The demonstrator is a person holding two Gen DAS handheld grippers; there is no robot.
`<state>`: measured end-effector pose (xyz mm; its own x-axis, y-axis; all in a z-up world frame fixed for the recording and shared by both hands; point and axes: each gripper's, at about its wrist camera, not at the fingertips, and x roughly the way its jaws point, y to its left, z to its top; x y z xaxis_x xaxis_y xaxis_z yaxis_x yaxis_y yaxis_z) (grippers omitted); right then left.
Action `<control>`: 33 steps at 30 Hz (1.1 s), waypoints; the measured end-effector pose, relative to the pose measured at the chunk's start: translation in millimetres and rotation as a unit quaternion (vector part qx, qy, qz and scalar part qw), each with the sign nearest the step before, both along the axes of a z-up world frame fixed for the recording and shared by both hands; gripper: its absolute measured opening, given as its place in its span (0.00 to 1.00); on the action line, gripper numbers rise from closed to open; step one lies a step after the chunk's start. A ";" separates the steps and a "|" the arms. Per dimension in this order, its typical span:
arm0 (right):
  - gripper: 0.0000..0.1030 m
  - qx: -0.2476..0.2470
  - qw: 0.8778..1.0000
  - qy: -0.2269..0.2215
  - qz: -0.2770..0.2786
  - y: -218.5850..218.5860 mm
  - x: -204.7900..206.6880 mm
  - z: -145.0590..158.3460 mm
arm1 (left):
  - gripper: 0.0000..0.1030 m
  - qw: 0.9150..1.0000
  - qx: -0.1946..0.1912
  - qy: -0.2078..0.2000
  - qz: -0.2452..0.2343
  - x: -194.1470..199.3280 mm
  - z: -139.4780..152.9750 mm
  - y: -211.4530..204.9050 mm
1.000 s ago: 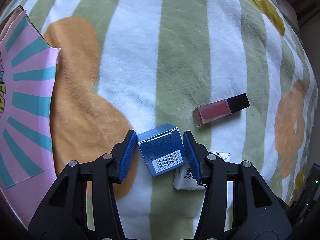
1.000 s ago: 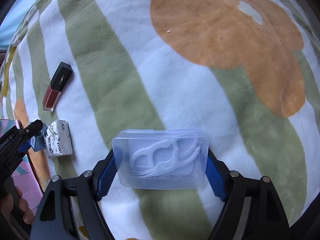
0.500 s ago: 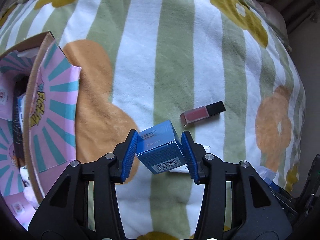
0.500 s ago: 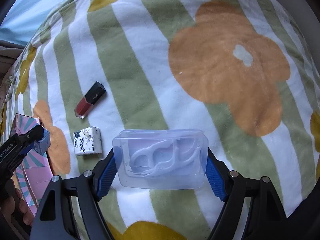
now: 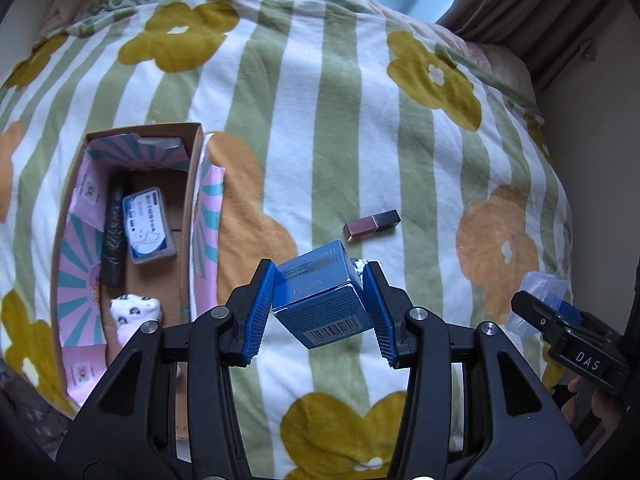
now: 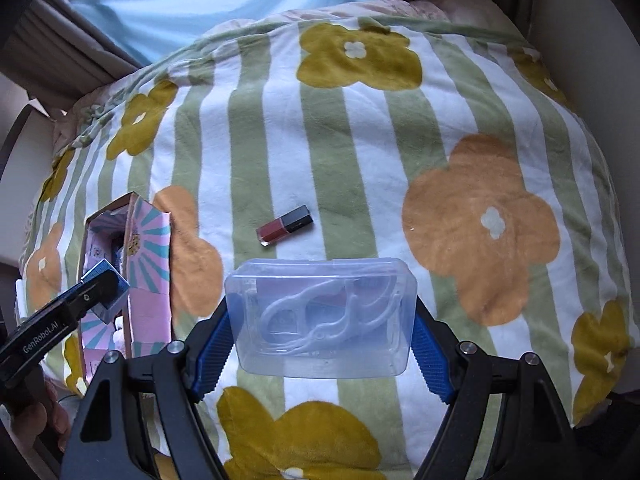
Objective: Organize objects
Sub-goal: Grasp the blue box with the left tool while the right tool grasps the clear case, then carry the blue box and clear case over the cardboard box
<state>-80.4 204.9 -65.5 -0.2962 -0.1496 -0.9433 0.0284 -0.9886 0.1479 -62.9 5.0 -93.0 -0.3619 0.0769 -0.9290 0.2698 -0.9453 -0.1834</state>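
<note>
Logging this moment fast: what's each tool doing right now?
Left tool: closed on the blue box.
Right tool: closed on the clear plastic case.

A bed blanket (image 5: pixel 304 128), striped green and white with big flowers, carries it all. On it sits 1 open cardboard box (image 5: pixel 192 216) at the left, and 1 lipstick tube (image 5: pixel 372 224) lies apart, mid-blanket.
</note>
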 end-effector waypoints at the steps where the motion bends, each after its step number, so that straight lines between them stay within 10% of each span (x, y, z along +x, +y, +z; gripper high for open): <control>1: 0.74 -0.002 1.000 0.003 0.007 -3.5 3.5 6.6 | 0.41 1.000 0.000 0.001 0.000 5.5 2.9 1.2; 33: 0.74 -0.012 0.988 0.037 0.153 -101.6 19.9 43.1 | 0.35 0.997 0.018 0.028 0.073 98.9 42.6 -53.8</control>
<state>-60.5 103.3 -22.3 -0.3024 -0.2647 -0.9157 0.3363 -0.9285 0.1574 36.1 -48.9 -50.4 -0.4226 0.0521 -0.9048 0.3931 -0.8890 -0.2348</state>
